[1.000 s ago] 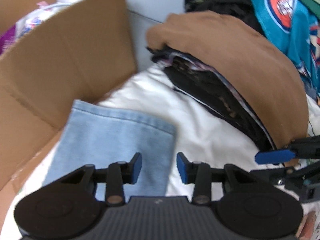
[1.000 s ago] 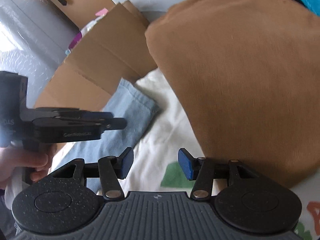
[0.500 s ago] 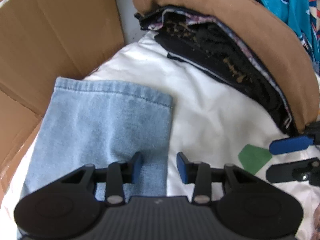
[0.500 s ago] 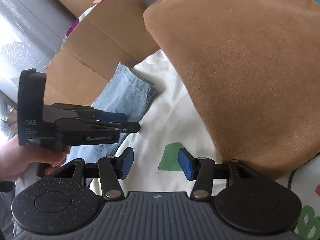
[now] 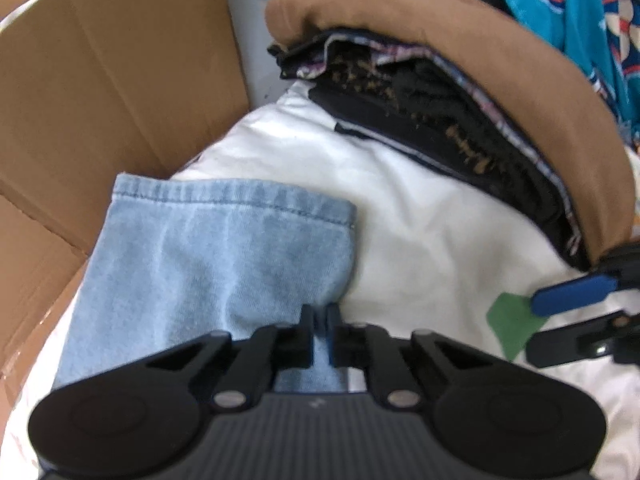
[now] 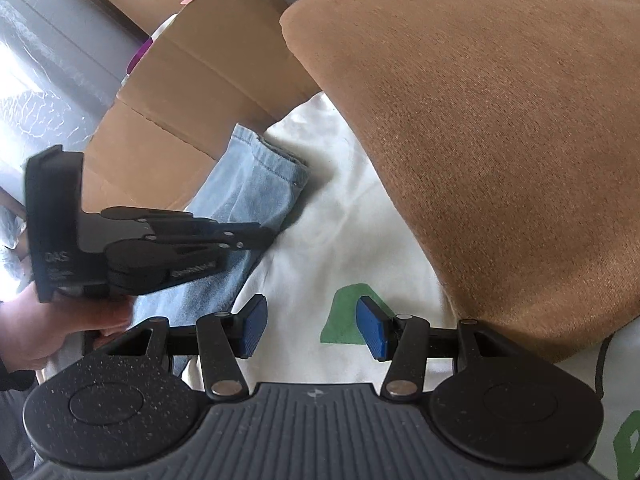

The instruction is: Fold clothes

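Left wrist view shows your left claw [image 5: 320, 330] pinched shut on the near right edge of the jeans [image 5: 216, 264]; its jaws have just been closing, and a ridge of pale denim stands between the pads. The jeans lie flat on a white cloth [image 5: 420, 216], hem pointing away from you, their left side running along the cardboard box [image 5: 100, 92]. Beyond the hem, to the right, sits a stack of folded clothes: a brown top [image 5: 500, 80] draped over dark patterned garments [image 5: 440, 120]. A teal jersey [image 5: 580, 12] lies behind the stack.

Right wrist view shows your right claw [image 6: 312, 326] open, with nothing between its blue pads, held above the white cloth at a green printed patch [image 6: 348, 312]. The brown top fills the upper right of that view, just beside the right pad. Your left hand [image 6: 48, 328] grips the left claw's handle at the lower left, and that claw reaches onto the jeans.
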Available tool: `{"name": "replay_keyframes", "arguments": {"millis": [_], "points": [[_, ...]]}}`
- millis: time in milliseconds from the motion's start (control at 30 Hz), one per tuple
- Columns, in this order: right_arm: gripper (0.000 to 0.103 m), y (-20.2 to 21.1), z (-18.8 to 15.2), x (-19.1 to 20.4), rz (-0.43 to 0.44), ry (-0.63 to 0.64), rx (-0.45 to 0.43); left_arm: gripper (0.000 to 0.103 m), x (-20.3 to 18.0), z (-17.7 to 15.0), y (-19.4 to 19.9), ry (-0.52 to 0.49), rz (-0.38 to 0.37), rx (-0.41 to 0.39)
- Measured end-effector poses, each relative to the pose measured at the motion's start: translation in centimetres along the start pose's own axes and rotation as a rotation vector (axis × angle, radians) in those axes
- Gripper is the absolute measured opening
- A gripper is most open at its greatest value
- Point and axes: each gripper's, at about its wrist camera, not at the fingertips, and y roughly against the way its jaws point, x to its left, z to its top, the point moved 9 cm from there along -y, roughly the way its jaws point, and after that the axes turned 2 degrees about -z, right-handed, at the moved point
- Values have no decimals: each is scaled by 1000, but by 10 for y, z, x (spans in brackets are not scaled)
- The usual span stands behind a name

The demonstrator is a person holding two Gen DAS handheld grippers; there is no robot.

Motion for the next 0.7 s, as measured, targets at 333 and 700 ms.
{"name": "replay_keyframes", "arguments": {"millis": [333, 700], "points": [[56, -16, 11, 29, 74, 83, -15, 3, 20, 8, 40, 154, -76, -71], [55, -42, 46, 45, 40, 137, -92, 2, 54, 15, 73, 313, -108, -141]]}}
